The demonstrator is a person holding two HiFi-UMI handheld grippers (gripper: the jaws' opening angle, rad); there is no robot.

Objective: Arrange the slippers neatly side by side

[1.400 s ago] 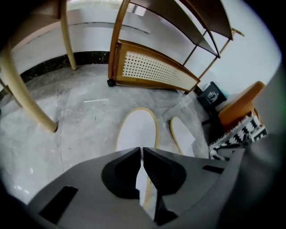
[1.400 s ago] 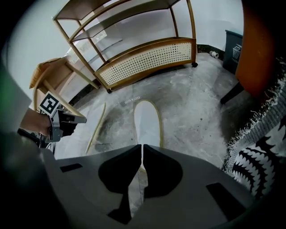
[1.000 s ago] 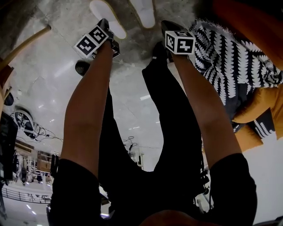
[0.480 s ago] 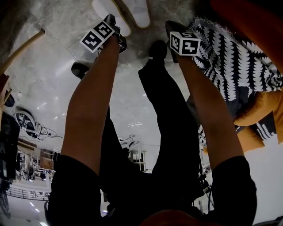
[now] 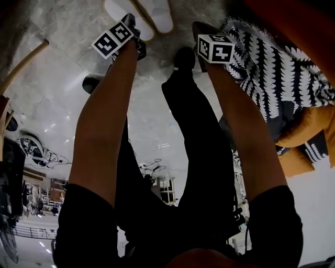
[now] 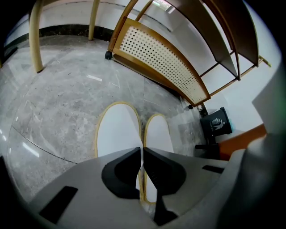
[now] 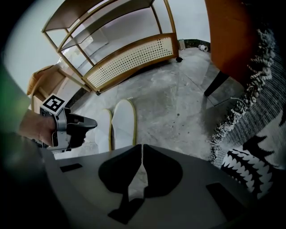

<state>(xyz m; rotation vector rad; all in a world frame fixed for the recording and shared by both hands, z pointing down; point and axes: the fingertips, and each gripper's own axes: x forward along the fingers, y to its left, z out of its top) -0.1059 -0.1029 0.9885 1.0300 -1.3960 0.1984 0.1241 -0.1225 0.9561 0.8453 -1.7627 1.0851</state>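
Note:
Two white slippers with yellow rims lie side by side on the grey stone floor, soles up: the left slipper (image 6: 117, 134) (image 5: 124, 11) and the right slipper (image 6: 157, 133) (image 5: 158, 11). Their inner edges almost touch. My left gripper (image 6: 142, 153) (image 5: 133, 31) hovers just short of their near ends, over the seam between them, jaws shut with nothing between. My right gripper (image 7: 142, 148) (image 5: 197, 31) is to the right of the pair, also shut and empty. The right gripper view shows both slippers (image 7: 121, 121) with the left gripper (image 7: 73, 129) beside them.
A wooden shelf unit with a perforated cane panel (image 6: 161, 58) (image 7: 129, 62) stands beyond the slippers. At the right are an orange chair (image 7: 228, 40) and a black-and-white patterned cloth (image 5: 272, 68). A black bin (image 6: 216, 123) and the person's dark shoes (image 5: 184, 56) are nearby.
My left gripper has moved forward and down toward the near ends of the slippers. The right gripper has barely shifted. Both stay shut.

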